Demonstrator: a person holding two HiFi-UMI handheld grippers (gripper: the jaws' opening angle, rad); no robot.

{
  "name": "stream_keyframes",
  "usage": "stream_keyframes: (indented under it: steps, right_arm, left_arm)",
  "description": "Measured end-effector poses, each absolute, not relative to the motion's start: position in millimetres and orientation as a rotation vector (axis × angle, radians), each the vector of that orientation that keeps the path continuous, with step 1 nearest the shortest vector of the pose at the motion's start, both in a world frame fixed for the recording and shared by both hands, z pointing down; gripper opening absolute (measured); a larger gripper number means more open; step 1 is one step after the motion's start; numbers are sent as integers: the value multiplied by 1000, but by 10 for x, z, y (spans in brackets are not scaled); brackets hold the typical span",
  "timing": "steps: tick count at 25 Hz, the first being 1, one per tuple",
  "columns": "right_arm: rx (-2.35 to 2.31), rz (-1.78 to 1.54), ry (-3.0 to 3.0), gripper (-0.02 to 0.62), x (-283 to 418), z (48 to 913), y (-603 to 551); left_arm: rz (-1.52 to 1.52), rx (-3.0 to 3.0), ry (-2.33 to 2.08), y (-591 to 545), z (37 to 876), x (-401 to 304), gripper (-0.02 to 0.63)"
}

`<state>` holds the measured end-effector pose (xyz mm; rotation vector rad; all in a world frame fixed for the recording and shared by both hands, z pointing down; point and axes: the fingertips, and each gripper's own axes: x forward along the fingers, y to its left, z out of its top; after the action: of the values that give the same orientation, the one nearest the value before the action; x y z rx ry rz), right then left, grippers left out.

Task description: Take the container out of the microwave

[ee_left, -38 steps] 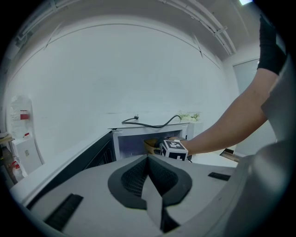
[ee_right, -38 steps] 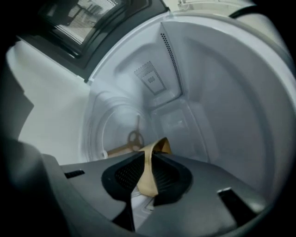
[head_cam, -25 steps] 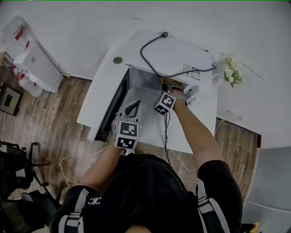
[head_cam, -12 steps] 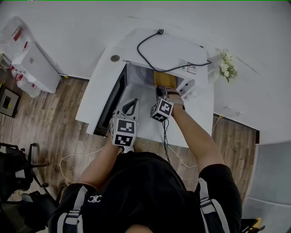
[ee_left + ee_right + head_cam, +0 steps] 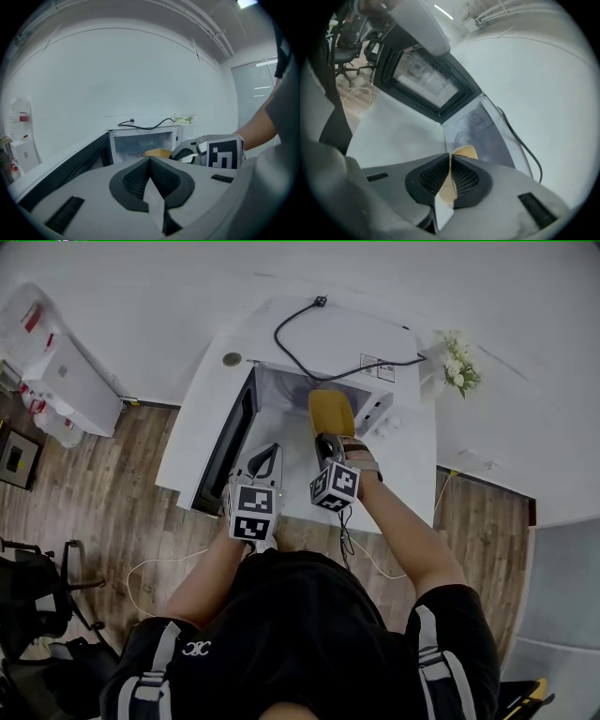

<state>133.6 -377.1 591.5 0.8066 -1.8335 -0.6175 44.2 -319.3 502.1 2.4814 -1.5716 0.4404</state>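
A yellow container (image 5: 331,412) sticks out of the open white microwave (image 5: 328,338), over the table in front of the cavity. My right gripper (image 5: 324,439) is shut on its near rim. In the right gripper view the yellow rim (image 5: 449,186) is pinched between the dark pads, and the rest of the container (image 5: 465,151) shows beyond them. My left gripper (image 5: 266,452) hovers beside the open door (image 5: 226,440), shut with nothing between its pads (image 5: 136,180). From the left gripper view, the container (image 5: 157,153) shows in front of the microwave (image 5: 140,138).
The microwave stands on a white table (image 5: 405,486) against a white wall, its door swung out to the left. A black cable (image 5: 319,357) lies over its top. White flowers (image 5: 457,366) stand at its right. Wooden floor and a loose cord lie below the table's edge.
My right gripper has drawn back toward me, and the yellow container has come out of the microwave cavity with it. The left gripper has shifted only slightly.
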Motion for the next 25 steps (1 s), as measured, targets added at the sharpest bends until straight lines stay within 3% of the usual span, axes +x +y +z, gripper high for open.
stream_keyframes:
  steps: [25]
  right_arm:
    - [804, -677, -1911, 17, 1499, 5371, -2902]
  left_arm:
    - [445, 2462, -1544, -3083, 5146, 627, 14]
